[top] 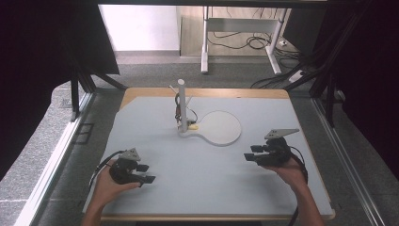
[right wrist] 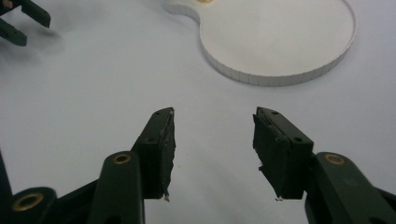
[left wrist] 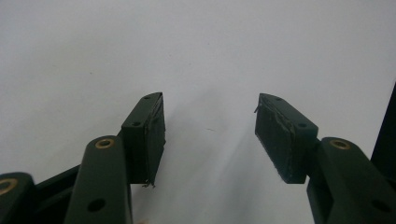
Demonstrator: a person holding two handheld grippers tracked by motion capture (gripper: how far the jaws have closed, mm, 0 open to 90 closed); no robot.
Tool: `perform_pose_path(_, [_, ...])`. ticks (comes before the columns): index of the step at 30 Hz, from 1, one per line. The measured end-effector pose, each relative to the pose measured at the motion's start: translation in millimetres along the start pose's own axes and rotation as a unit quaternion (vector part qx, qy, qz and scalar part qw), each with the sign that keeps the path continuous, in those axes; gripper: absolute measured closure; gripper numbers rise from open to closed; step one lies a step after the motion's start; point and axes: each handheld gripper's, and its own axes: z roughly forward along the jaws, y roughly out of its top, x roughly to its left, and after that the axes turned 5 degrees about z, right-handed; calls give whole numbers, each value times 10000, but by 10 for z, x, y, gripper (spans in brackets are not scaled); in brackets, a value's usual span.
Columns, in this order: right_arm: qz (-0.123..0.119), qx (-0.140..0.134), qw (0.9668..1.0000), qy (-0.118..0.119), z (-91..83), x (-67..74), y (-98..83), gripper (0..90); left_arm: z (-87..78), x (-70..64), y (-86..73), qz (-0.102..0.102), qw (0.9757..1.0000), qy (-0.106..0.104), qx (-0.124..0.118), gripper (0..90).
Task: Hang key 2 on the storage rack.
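A white stand with a round flat base [top: 221, 128] and an upright white post [top: 181, 106] sits at the table's middle back; thin wires and a small yellow part [top: 193, 126] hang at the post's foot. The base's rim [right wrist: 280, 77] lies ahead of my right gripper [right wrist: 212, 140], which is open and holds nothing. In the high view my right gripper [top: 250, 153] rests low at the right, a hand behind it. My left gripper [top: 145, 173] sits at the near left, also in a hand. Its jaws [left wrist: 210, 135] stand apart over bare table, so it is open.
The pale grey table top [top: 202, 179] has a wooden edge. Black frame bars and dark curtains flank both sides. Beyond the far edge stand a desk's legs [top: 205, 42] and floor cables [top: 263, 44]. My left gripper [right wrist: 18, 21] shows at the right gripper view's upper left.
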Motion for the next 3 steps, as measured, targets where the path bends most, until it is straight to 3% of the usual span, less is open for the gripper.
perform_pose_path(3, [-26, -130, 9998, -143, -15, 12, -43, 435, -2, 7, 1, -12, 10000, 20, -19, 430])
